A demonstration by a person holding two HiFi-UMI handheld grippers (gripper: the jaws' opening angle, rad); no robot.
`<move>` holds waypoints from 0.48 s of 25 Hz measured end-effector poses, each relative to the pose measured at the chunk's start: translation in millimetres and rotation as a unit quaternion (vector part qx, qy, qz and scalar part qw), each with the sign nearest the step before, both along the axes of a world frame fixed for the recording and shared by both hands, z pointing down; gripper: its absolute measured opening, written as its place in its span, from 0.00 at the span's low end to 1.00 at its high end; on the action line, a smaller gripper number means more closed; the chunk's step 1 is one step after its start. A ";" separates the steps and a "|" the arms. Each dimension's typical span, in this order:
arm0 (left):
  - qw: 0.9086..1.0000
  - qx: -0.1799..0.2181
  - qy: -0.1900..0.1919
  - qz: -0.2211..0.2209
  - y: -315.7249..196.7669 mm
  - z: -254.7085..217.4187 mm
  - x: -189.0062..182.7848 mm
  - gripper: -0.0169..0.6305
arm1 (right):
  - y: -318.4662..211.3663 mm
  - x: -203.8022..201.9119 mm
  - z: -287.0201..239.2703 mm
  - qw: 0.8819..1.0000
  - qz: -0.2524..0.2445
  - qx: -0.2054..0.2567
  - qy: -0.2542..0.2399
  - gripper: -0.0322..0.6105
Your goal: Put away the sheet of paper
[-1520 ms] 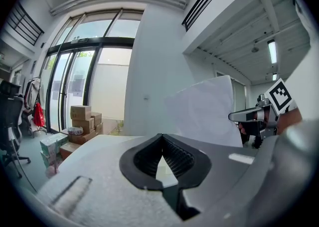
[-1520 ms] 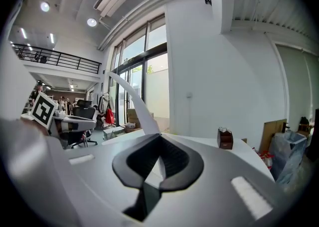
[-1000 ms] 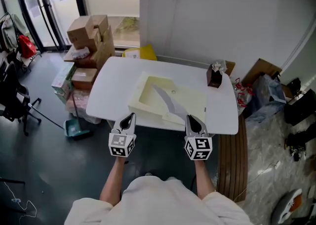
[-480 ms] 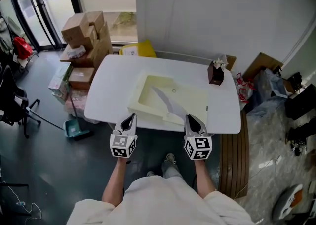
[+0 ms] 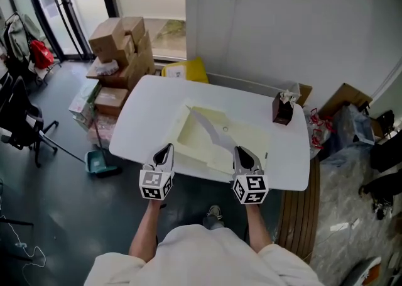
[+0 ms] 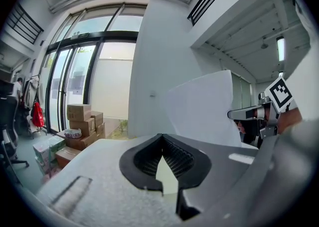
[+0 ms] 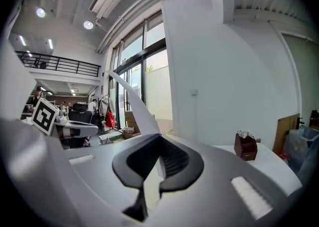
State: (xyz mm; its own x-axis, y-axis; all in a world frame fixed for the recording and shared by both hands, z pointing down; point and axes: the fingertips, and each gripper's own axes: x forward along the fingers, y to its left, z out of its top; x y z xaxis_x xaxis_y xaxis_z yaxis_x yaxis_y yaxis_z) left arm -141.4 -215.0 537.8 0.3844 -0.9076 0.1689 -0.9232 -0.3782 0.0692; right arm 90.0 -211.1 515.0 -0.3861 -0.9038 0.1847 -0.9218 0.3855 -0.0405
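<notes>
The sheet of paper (image 5: 210,129) stands up on edge in a curve over a cream tray (image 5: 245,137) on the white table (image 5: 147,115). Its near corner runs into my right gripper (image 5: 240,150), which is shut on it at the table's front edge. In the right gripper view the sheet (image 7: 132,101) rises up and to the left from the closed jaws of the right gripper (image 7: 158,138). My left gripper (image 5: 164,148) hangs level beside it, shut with nothing in it, at the tray's near left corner. In the left gripper view the sheet (image 6: 204,111) stands broad behind the left gripper (image 6: 162,138).
A brown holder with tissue (image 5: 283,109) stands on the table's far right corner, close to the wall. Cardboard boxes (image 5: 122,49) and a yellow thing (image 5: 188,71) lie on the floor beyond the table. A dustpan (image 5: 97,162) lies left, a wooden bench (image 5: 301,206) right.
Both grippers have moved forward toward the table side by side. The sheet went along, and its top now reaches over the tray's far left corner.
</notes>
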 end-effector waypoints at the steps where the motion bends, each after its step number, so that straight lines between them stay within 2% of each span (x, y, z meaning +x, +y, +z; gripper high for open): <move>1: 1.000 0.002 -0.001 -0.005 -3.5 -2.0 1.0 0.03 | -5.3 0.7 -1.1 1.000 -0.005 0.002 -0.001 0.05; 12: 0.999 0.012 -0.011 -0.037 -31.2 -18.0 31.0 0.03 | -43.8 24.8 -11.5 0.999 -0.045 0.017 -0.004 0.05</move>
